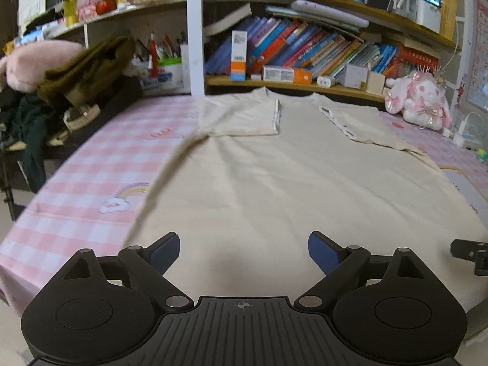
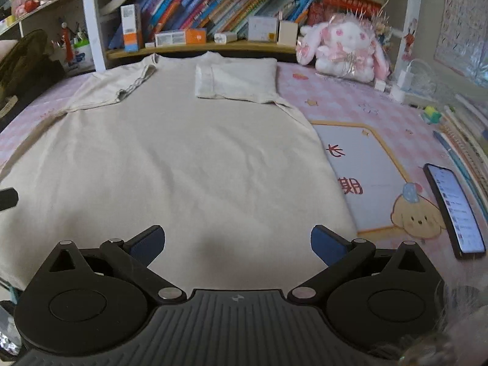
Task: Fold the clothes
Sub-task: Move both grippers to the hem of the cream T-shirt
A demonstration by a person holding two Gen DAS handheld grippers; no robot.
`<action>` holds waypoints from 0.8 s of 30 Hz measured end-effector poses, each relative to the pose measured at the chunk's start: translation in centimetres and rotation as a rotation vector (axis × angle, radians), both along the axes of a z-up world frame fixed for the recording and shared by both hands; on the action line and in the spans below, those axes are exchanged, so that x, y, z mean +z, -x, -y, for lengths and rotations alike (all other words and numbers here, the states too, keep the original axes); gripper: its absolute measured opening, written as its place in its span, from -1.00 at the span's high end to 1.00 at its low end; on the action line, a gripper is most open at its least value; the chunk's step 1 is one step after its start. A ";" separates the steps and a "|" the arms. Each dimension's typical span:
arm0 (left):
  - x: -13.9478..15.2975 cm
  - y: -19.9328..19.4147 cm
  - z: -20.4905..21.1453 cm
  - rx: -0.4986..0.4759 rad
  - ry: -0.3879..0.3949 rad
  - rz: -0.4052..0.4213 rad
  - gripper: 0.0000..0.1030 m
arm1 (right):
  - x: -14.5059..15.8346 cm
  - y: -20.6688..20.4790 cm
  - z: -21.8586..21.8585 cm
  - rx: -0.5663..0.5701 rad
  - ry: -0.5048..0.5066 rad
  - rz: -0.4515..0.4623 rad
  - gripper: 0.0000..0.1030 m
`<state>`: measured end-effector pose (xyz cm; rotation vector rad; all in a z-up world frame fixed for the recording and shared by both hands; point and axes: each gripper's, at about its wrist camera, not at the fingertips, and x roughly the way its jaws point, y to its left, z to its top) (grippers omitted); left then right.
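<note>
Beside the cream shirt (image 2: 183, 158), only the right view shows a phone (image 2: 454, 210); both grippers (image 1: 244, 251) (image 2: 238, 244) gape empty.

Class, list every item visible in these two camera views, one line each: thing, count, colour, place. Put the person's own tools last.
T-shirt: one, cream, flat on the table, both sleeves folded inward.
Tablecloth: one, pink-and-white check, under the shirt.
Plush rabbit: one, white and pink, far right of table.
Phone: one, black, screen lit, right of the shirt.
Books: many, multicoloured, leaning on the shelf behind.
Clothes pile: olive and dark, left side.
Left gripper: one, black with blue pads, open over the hem.
Right gripper: one, same colours, open over the hem.
</note>
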<state>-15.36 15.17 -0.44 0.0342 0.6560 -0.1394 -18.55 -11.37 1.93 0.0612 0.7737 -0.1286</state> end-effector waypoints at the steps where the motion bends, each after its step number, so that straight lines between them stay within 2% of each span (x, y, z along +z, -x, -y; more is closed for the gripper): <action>1: 0.1 0.2 -0.4 -0.008 0.002 0.006 -0.82 | 0.1 0.6 -0.6 0.000 0.006 0.025 -1.00; 4: 0.4 0.5 -1.4 -0.034 0.015 0.018 -0.82 | 0.6 1.9 -1.7 0.006 0.007 0.088 -1.00; 7: 0.4 0.9 -2.1 -0.044 0.035 0.027 -0.82 | 1.0 2.5 -2.1 -0.007 -0.008 0.107 -1.00; 12: 0.2 1.0 -3.1 -0.060 0.051 0.001 -0.82 | 1.8 3.3 -2.0 0.016 -0.099 0.128 -1.00; 16: 0.1 1.5 -3.8 -0.050 0.039 -0.002 -0.82 | 2.1 3.8 -2.4 -0.039 -0.045 0.112 -1.00; 24: -0.1 1.8 -5.7 0.002 0.038 -0.024 -0.82 | 1.8 4.3 -2.6 -0.087 -0.018 0.105 -1.00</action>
